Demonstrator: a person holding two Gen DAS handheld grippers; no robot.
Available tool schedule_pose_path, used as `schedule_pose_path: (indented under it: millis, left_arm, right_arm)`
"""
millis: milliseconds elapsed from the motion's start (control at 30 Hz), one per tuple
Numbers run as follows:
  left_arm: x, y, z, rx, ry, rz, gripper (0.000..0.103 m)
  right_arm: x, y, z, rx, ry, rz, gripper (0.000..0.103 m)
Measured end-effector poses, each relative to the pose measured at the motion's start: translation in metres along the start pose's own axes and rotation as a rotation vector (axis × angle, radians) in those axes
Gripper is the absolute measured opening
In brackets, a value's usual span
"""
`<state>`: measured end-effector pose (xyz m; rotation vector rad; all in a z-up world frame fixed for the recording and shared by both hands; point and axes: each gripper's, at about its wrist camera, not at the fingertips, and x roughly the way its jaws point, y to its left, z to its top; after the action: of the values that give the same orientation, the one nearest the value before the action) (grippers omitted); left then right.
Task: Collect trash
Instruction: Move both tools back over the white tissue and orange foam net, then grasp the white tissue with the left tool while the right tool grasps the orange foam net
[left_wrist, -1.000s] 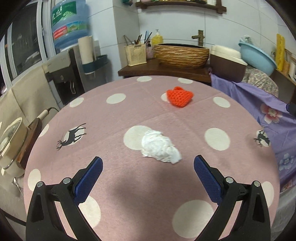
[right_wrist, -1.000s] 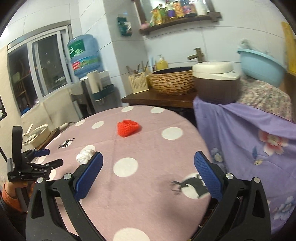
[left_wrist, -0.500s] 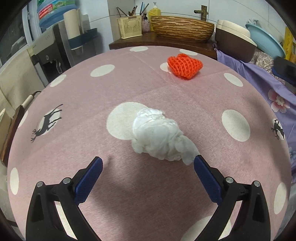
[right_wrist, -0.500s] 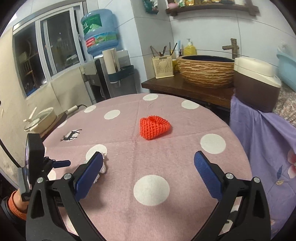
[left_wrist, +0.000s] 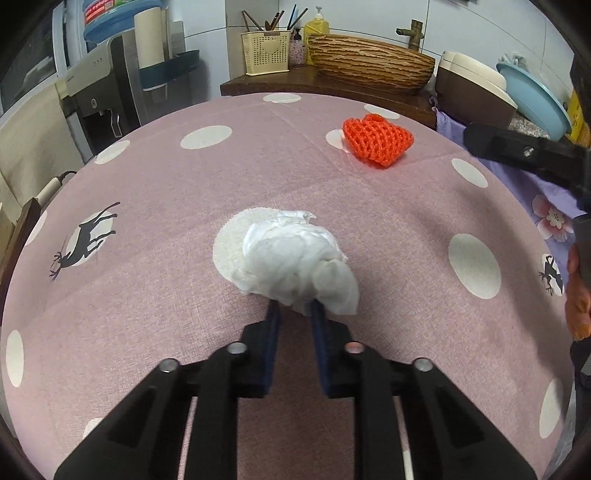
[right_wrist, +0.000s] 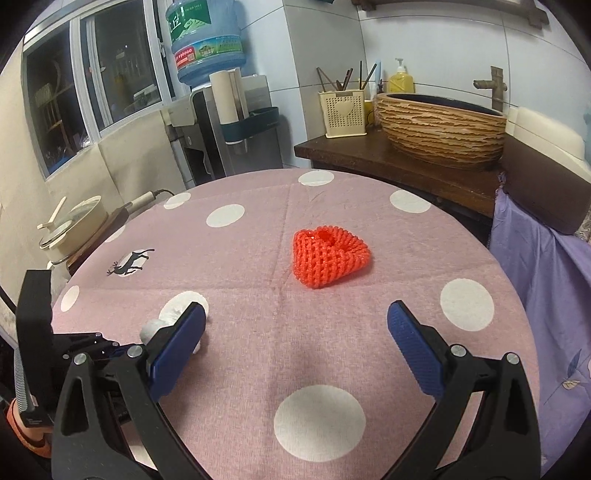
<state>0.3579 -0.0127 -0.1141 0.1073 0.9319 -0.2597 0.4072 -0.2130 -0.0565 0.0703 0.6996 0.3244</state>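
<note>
left tongs (left_wrist: 293, 312): closing right now on the near edge of the crumpled white tissue (left_wrist: 295, 264), blue pads pinching its lower fold, wad sticking out past the tips.
right tongs (right_wrist: 295, 343): hanging wide apart, released, nothing between them, aiming across the bench (right_wrist: 332, 332) at the orange foam net (right_wrist: 328, 256).
where the trash is lying: tissue is sitting near the middle of the bench, half over a white dot of the pink cloth; net is resting apart from it, toward the far edge by the wooden counter.
how the tissue is likely handling: looks feather-light, soft and squashy, so it is probably compressing rather than resisting; a pinch on the thick bunched part should be holding better than one on a loose flap, which could be tearing or slipping out.
how the net is likely handling: springy, light, open mesh; squeezing across its middle seems safest.
change from a second ago: left tongs were gaping wide and farther off, now they are lower and clamping in; right tongs are swinging closer to the net.
</note>
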Motion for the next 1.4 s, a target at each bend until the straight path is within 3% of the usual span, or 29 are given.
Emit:
schedule_pose_path:
  millis: [133,400,533,667,800,867,1000,1033,1133,1233,1400]
  left_arm:
    - [-0.006,0.004,0.001,-0.005,-0.022,0.009,0.007]
    - [-0.023,0.008,0.0,-0.023,-0.071,-0.028,0.004]
    - [-0.024,0.008,-0.001,-0.029,-0.079,-0.039,0.004]
    - [-0.021,0.008,-0.001,-0.032,-0.076,-0.047,0.003]
    - [-0.019,0.008,-0.002,-0.035,-0.074,-0.051,0.003]
    - [-0.018,0.008,-0.001,-0.03,-0.076,-0.043,0.003]
    - [-0.016,0.009,-0.002,-0.025,-0.067,-0.036,0.006]
    - [-0.016,0.01,-0.003,-0.028,-0.068,-0.032,0.014]
    - [-0.022,0.015,-0.004,-0.054,-0.088,-0.038,0.066]
    - [-0.026,0.016,-0.004,-0.064,-0.104,-0.046,0.071]
    - [-0.018,0.013,0.0,-0.061,-0.091,-0.029,0.079]
  right_arm:
    - [0.019,0.004,0.003,-0.017,0.026,0.008,0.097]
    - [0.065,0.0,0.016,-0.042,0.065,-0.05,0.097]
    - [0.09,0.002,0.021,-0.08,0.082,-0.069,0.088]
    - [0.113,0.025,0.021,-0.238,0.1,-0.177,0.081]
    - [0.127,0.027,0.02,-0.275,0.118,-0.257,0.079]
    - [0.13,0.024,0.02,-0.269,0.137,-0.275,0.072]
    - [0.13,0.017,0.02,-0.25,0.142,-0.324,0.046]
    - [0.13,0.016,0.019,-0.254,0.14,-0.337,0.038]
    - [0.125,0.011,0.019,-0.235,0.129,-0.339,0.026]
    - [0.119,0.005,0.02,-0.197,0.11,-0.315,0.02]
    - [0.108,-0.001,0.018,-0.137,0.093,-0.281,0.018]
